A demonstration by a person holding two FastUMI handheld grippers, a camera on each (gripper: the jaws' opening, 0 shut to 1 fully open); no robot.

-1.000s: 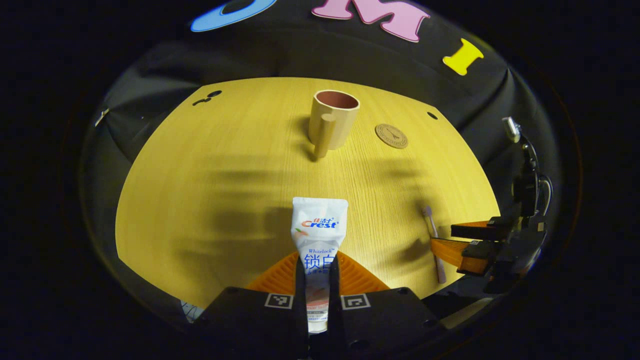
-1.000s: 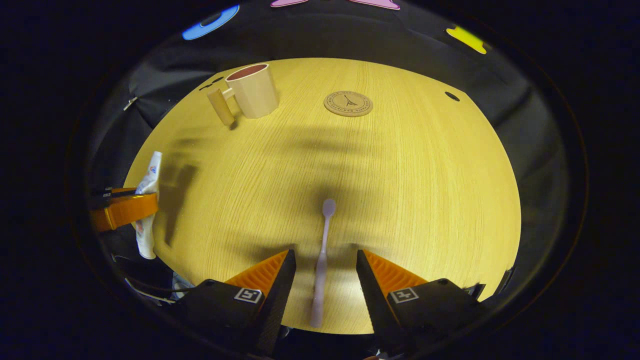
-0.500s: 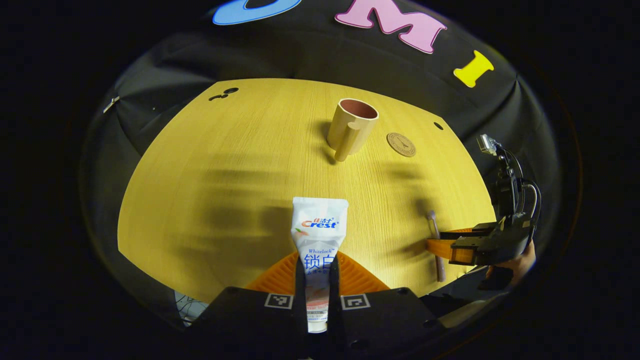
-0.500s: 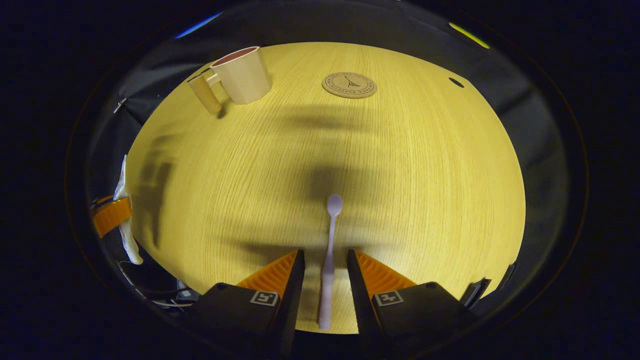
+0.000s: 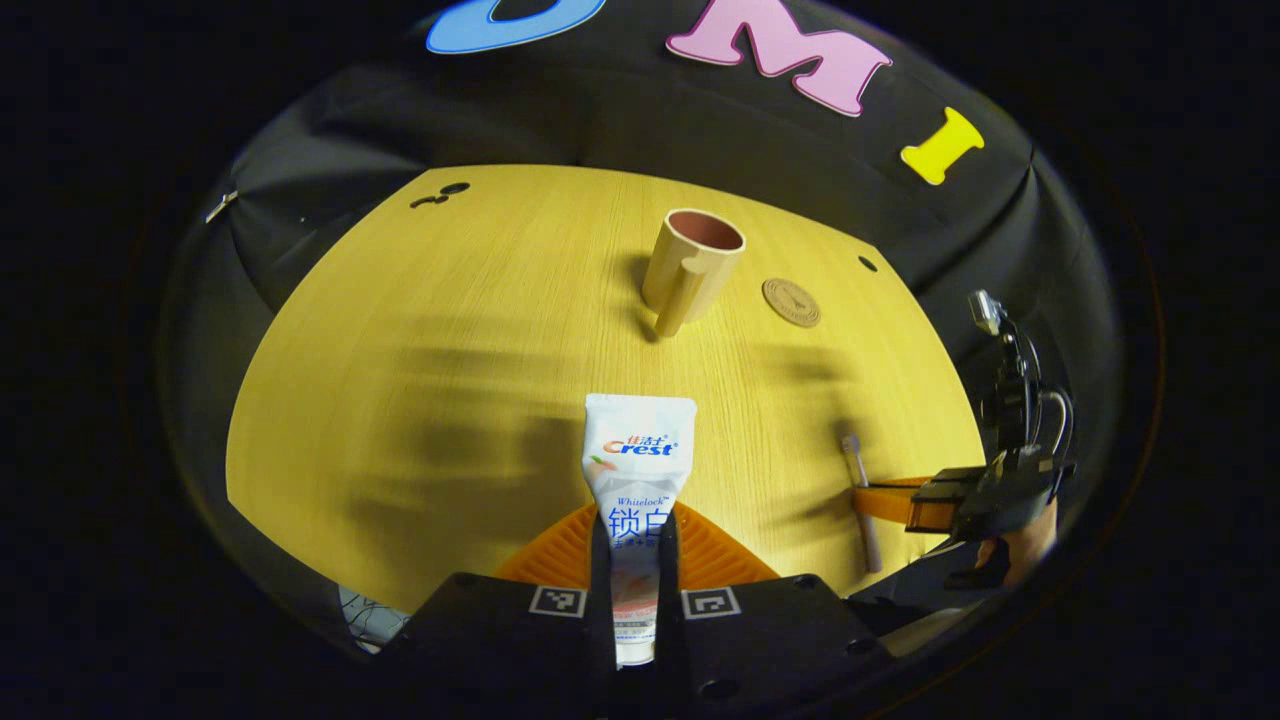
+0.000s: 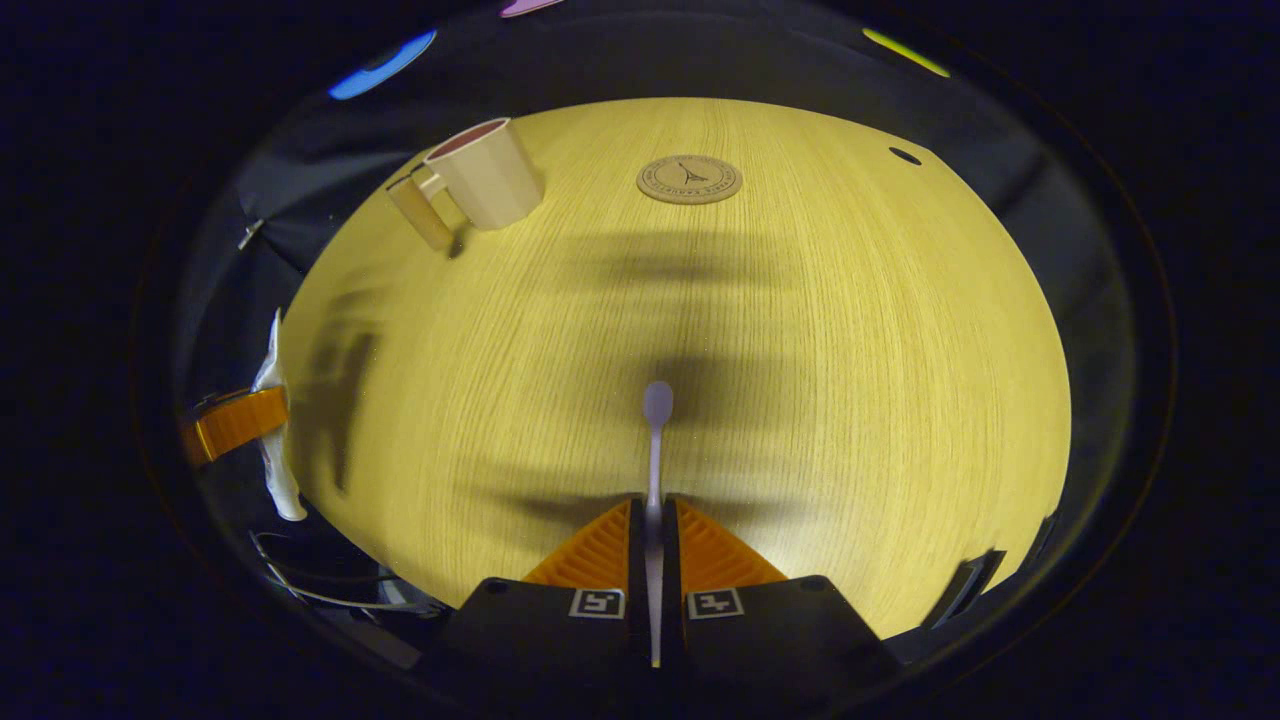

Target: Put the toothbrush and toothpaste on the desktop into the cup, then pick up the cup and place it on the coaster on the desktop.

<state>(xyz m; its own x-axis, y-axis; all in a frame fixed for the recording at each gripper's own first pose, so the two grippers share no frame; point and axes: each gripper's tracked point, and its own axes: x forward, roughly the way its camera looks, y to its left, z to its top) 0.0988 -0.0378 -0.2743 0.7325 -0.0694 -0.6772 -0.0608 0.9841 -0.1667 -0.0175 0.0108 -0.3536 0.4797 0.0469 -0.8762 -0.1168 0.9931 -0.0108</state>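
My left gripper (image 5: pixel 636 520) is shut on the white toothpaste tube (image 5: pixel 638 460), which sticks out forward above the yellow desktop (image 5: pixel 450 400). My right gripper (image 6: pixel 653 510) is shut on the pale purple toothbrush (image 6: pixel 655 440), its head pointing forward. The beige cup (image 5: pixel 692 265) with a reddish inside stands upright at the far middle, handle toward me; in the right gripper view the cup (image 6: pixel 483 183) is at the far left. The round brown coaster (image 5: pixel 791 302) lies right of the cup, and the coaster (image 6: pixel 689 179) sits far ahead. The right gripper (image 5: pixel 890 500) holds the toothbrush (image 5: pixel 858 480) at the right table edge.
The desktop (image 6: pixel 850 350) has small dark holes near its far corners. Black cloth surrounds the table. In the right gripper view the left gripper (image 6: pixel 235 420) with the toothpaste (image 6: pixel 275 440) hangs at the table's left edge, with cables below it.
My right gripper's fingers have closed from wide apart onto the toothbrush handle. The left gripper keeps holding the toothpaste and has shifted slightly.
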